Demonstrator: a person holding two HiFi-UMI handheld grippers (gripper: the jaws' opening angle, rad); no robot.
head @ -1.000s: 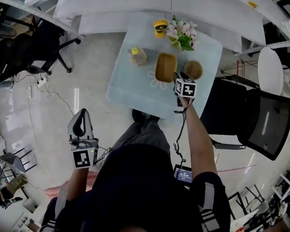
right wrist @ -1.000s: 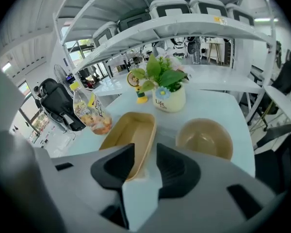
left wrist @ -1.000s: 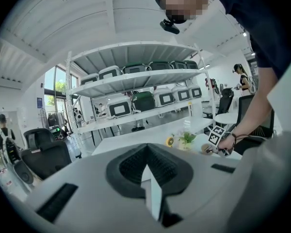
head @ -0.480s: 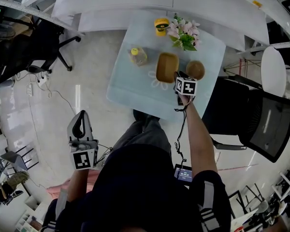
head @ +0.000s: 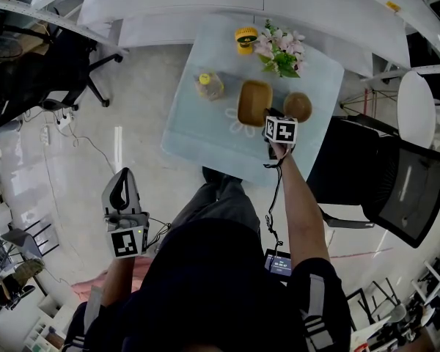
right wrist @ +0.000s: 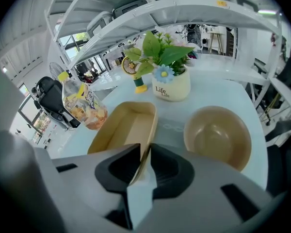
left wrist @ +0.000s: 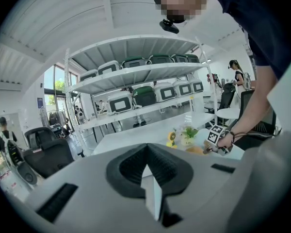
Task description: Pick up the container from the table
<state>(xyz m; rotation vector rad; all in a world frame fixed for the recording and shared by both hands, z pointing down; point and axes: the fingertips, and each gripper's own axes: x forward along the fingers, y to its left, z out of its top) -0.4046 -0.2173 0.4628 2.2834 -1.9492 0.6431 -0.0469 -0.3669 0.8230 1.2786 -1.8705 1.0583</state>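
The container (head: 253, 101) is a tan rectangular tray in the middle of the pale glass table (head: 198, 127). My right gripper (head: 270, 117) reaches down to the tray's near right corner. In the right gripper view the container (right wrist: 123, 127) has its right wall standing between the two black pads, which fill the narrow gap around it; my right gripper (right wrist: 145, 161) has just been closing and is shut on that rim. The tray is empty. My left gripper (head: 122, 189) hangs low over the floor, far from the table, with its pads together in the left gripper view (left wrist: 146, 166).
A round tan bowl (head: 297, 106) sits right of the tray, a snack bottle with a yellow cap (head: 208, 85) left of it. Behind stand a flower pot (head: 279, 53) and a small yellow fan (head: 243, 39). A black chair (head: 396, 182) stands at the table's right.
The right gripper has sunk slightly toward the tray's near right corner. The left gripper stays where it was.
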